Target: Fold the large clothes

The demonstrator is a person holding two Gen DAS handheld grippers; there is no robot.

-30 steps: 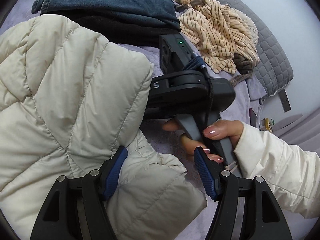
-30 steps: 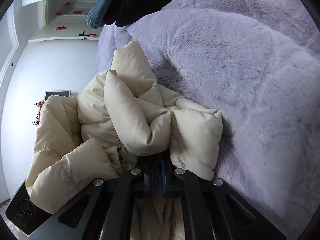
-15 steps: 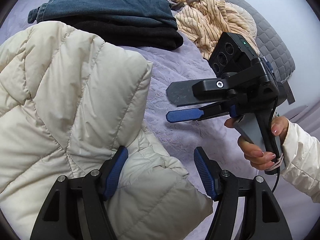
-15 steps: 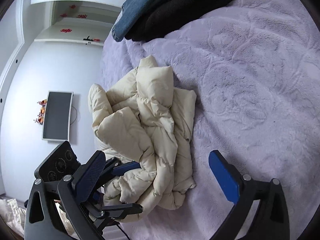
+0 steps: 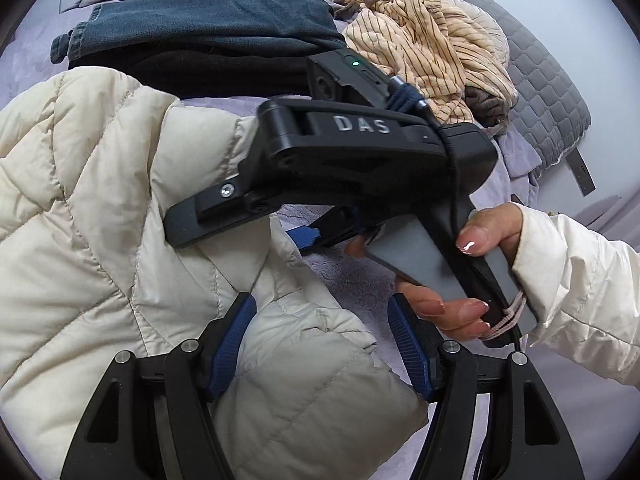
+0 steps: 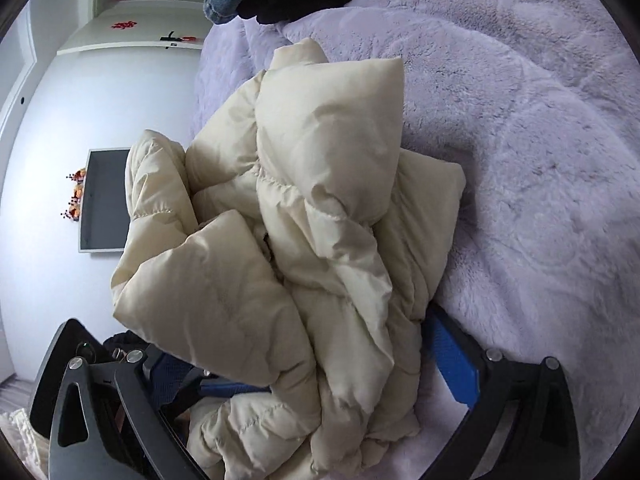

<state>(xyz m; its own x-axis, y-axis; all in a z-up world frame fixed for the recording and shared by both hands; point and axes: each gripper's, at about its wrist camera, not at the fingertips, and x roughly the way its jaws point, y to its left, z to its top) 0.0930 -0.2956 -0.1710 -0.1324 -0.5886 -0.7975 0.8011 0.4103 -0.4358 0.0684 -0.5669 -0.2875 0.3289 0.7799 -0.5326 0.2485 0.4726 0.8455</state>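
A cream puffer jacket lies bunched on the lilac plush blanket. My left gripper is open, its blue pads on either side of a jacket fold. The right gripper comes in from the right, held by a hand, with its fingers against the jacket's edge. In the right wrist view the jacket fills the middle, and my right gripper is open with the bunched fabric between its wide fingers.
Folded blue jeans on a black garment lie at the back. A striped beige garment and a grey quilted pillow lie at the back right. A wall screen hangs beyond the bed.
The right gripper, open and lifted away half a second ago, has moved back to the jacket, and the fabric now sits between its fingers. The left gripper has stayed open on the fold.
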